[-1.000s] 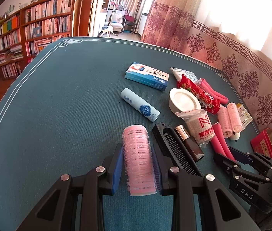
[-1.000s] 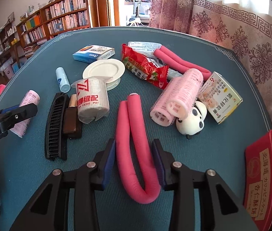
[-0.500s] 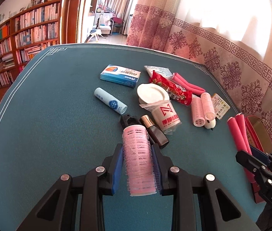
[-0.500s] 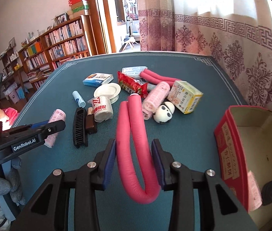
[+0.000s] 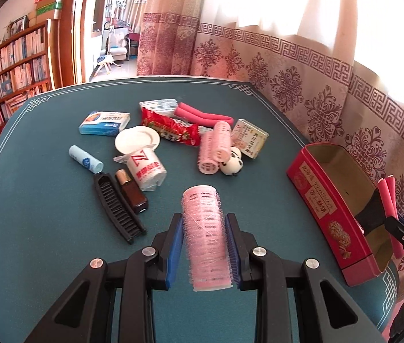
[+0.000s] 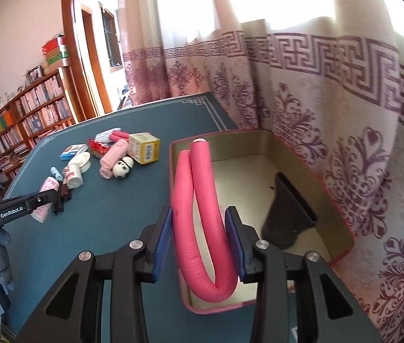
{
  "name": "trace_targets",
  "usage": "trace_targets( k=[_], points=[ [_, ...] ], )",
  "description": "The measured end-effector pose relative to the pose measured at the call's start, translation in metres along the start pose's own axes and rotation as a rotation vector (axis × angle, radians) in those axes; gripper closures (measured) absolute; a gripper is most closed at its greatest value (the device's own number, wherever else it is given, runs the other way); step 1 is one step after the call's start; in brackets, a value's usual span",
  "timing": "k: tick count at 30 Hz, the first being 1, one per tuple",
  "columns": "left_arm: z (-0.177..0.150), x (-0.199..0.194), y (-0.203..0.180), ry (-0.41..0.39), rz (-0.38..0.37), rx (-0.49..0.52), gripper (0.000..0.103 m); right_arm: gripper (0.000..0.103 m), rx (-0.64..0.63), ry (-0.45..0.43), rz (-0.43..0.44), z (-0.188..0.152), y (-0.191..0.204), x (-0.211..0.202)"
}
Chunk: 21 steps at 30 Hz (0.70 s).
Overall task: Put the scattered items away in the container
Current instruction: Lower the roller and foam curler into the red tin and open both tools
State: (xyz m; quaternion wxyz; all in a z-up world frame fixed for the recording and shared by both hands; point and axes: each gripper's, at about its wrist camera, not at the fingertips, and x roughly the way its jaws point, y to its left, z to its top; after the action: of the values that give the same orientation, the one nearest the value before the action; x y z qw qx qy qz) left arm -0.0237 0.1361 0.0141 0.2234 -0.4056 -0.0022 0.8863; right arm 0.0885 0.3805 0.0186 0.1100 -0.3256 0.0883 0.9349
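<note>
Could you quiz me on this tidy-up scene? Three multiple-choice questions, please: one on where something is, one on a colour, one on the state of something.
1. Where is the bent pink foam roller?
A. flat on the table by the comb
B. in the right gripper, over the red box
C. under the white dish

2. What colour is the folding comb on the table?
A. black
B. yellow
C. white

3. What is the state of the left gripper?
A. open and empty
B. shut on the brown bottle
C. shut on a pink hair roller

Answers:
1 B: the right wrist view shows the foam loop between the blue pads with the open box behind and below it.
2 A: it lies dark beside the brown bottle.
3 C: both pads press the sides of the bristly roller.
</note>
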Motion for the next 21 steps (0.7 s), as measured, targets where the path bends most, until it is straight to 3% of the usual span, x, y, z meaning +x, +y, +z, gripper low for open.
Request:
trace_targets(
  k=[6,21],
  points=[
    [-0.003,0.005,-0.037,0.02,-0.029,0.059,0.073,0.062,0.065,0.02,-0.047,-0.007,-0.046,-0.002],
    [-0.003,0.012,-0.077,0.043,-0.065,0.119,0.073,0.062,0.044,0.055,-0.022,-0.002,-0.058,0.025]
  ],
)
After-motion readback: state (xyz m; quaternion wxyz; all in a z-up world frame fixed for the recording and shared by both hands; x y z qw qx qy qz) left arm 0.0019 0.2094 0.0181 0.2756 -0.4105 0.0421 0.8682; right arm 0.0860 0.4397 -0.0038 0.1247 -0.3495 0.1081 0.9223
